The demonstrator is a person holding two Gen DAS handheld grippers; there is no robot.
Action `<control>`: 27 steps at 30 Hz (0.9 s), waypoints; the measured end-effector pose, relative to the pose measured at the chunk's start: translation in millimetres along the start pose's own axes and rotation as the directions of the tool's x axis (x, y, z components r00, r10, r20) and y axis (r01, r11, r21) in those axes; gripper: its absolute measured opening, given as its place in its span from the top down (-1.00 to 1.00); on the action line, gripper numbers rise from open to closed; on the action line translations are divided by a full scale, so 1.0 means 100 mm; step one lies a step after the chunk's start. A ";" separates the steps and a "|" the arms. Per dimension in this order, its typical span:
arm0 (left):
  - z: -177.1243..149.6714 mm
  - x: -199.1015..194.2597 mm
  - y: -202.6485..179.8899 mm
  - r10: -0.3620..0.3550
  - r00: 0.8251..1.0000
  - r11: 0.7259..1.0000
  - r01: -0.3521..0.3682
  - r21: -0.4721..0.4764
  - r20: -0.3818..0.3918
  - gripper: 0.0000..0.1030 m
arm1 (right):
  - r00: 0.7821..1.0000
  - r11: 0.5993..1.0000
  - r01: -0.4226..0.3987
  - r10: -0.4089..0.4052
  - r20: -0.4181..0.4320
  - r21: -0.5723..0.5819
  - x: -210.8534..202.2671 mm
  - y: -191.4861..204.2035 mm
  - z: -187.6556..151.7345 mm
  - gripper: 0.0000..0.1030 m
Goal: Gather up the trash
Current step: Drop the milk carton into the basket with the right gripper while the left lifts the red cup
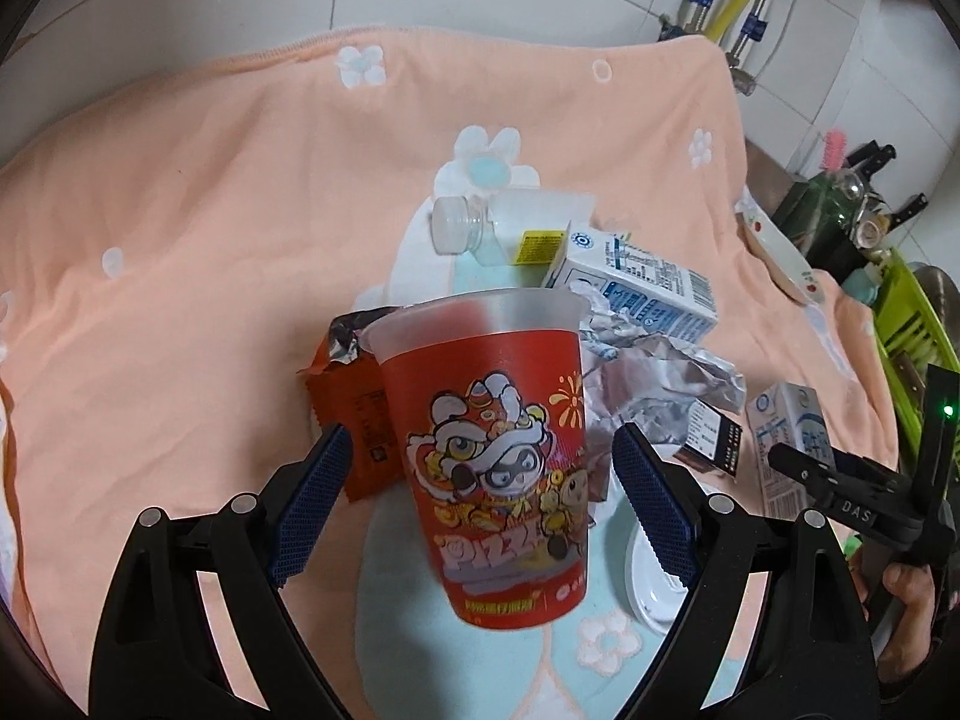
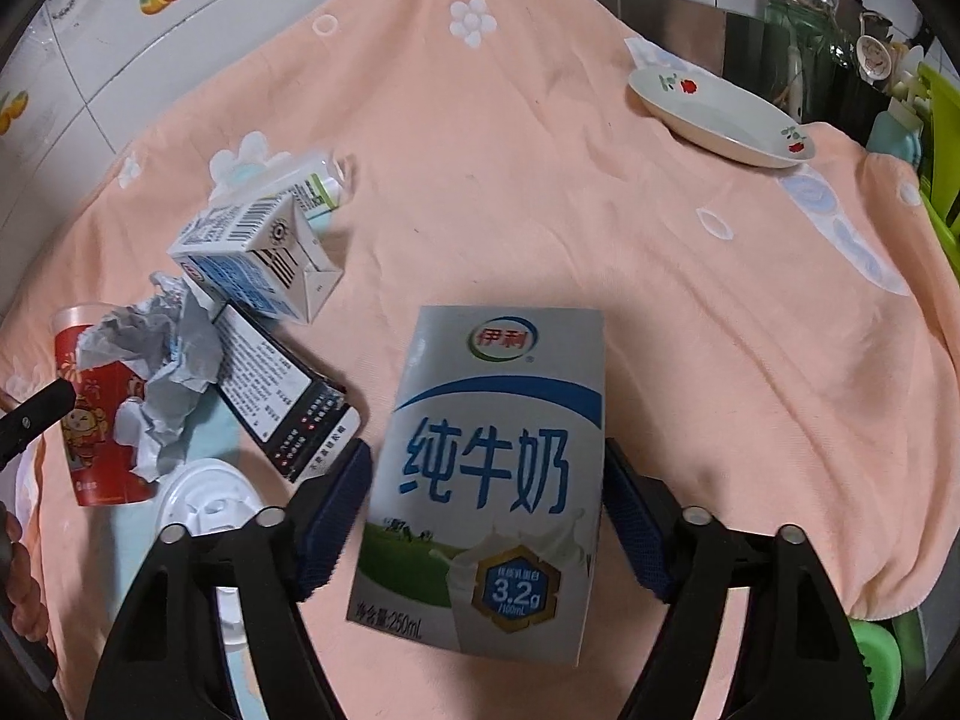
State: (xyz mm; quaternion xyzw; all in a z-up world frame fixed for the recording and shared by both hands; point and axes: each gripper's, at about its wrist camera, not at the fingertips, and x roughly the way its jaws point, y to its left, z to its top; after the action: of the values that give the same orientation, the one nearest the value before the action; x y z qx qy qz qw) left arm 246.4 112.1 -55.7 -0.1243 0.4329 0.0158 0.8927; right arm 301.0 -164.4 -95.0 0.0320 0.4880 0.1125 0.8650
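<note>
**Cup and milk carton framed by open tongs over the trash pile**

The left tongs stand wide, their blue pads on either side of a red printed plastic cup without touching it. The cup stands upright, tilted a little in the fisheye view, its frosted rim open; I cannot see anything inside it. Just behind it lie an orange snack wrapper, a crumpled foil wrapper and a blue-and-white milk carton on its side. A clear plastic bottle with a white cap lies beyond the carton. A white cup lid rests flat near the cup's base, and a dark printed box lies beside the foil.

The right tongs are also spread wide around a 250 mL pure-milk carton, which stands well apart from the pile; gaps show between it and both pads. I cannot tell whether this carton is open or sealed.

Everything sits on a peach flowered towel covering the surface. At the far right edge of the towel rests a shallow white plate with cherry prints, holding nothing. Past it stand a green drying rack and a holder of utensils.
</note>
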 end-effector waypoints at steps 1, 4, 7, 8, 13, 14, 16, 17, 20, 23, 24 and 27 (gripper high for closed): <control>0.01 0.02 0.00 0.001 1.000 1.000 -0.001 0.001 -0.004 -0.69 | 1.000 1.000 0.001 -0.001 -0.001 0.001 0.01 -0.01 0.00 -0.35; 0.02 0.10 -0.02 0.021 1.000 1.000 -0.021 0.003 -0.011 -0.69 | 1.000 1.000 -0.005 0.005 0.003 0.002 -0.01 -0.02 -0.01 -0.33; 0.01 0.14 -0.03 0.027 1.000 1.000 -0.027 0.016 -0.013 -0.48 | 1.000 1.000 -0.015 0.015 0.016 0.003 -0.05 -0.03 -0.03 -0.32; 0.01 0.16 -0.04 0.020 1.000 1.000 -0.019 0.022 -0.019 -0.42 | 1.000 1.000 -0.017 0.017 0.021 -0.001 -0.08 -0.04 -0.05 -0.32; -0.02 0.08 -0.06 0.013 1.000 0.999 -0.014 0.040 0.008 -0.40 | 0.998 0.999 -0.023 0.024 0.052 -0.022 -0.22 -0.03 -0.14 -0.29; -0.03 0.06 -0.06 0.010 1.000 0.999 -0.010 0.045 0.013 -0.39 | 0.998 0.999 -0.026 0.027 0.056 -0.024 -0.25 -0.03 -0.15 -0.29; -0.06 -0.01 -0.07 0.000 1.000 0.999 -0.001 0.047 0.022 -0.39 | 0.997 0.999 -0.028 0.030 0.066 -0.029 -0.31 -0.04 -0.20 -0.28; -0.07 -0.03 -0.07 -0.006 1.000 0.999 0.005 0.045 0.024 -0.39 | 0.997 0.999 -0.029 0.031 0.067 -0.030 -0.33 -0.05 -0.21 -0.28; -0.12 -0.16 -0.08 -0.028 0.999 0.999 0.026 0.048 0.039 -0.39 | 0.995 0.999 -0.046 0.047 0.083 -0.019 -0.44 -0.07 -0.28 -0.28; -0.19 -0.35 -0.11 -0.052 0.997 0.997 0.048 0.057 0.063 -0.39 | 0.993 0.998 -0.061 0.062 0.103 -0.017 -0.57 -0.07 -0.35 -0.28; -0.21 -0.39 -0.12 -0.059 0.996 0.997 0.055 0.061 0.067 -0.39 | 0.992 0.998 -0.066 0.068 0.109 -0.016 -0.61 -0.08 -0.38 -0.28; -0.27 -0.53 -0.20 -0.082 0.993 0.994 0.075 0.085 0.080 -0.39 | 0.988 0.997 -0.079 0.080 0.129 -0.013 -0.75 -0.10 -0.50 -0.28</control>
State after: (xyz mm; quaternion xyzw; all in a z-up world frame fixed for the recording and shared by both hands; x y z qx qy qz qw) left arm 195.1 90.8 -26.2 -0.1040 0.3903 -0.0320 0.9143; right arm 222.9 -194.0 -59.5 0.0555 0.4289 0.1465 0.8897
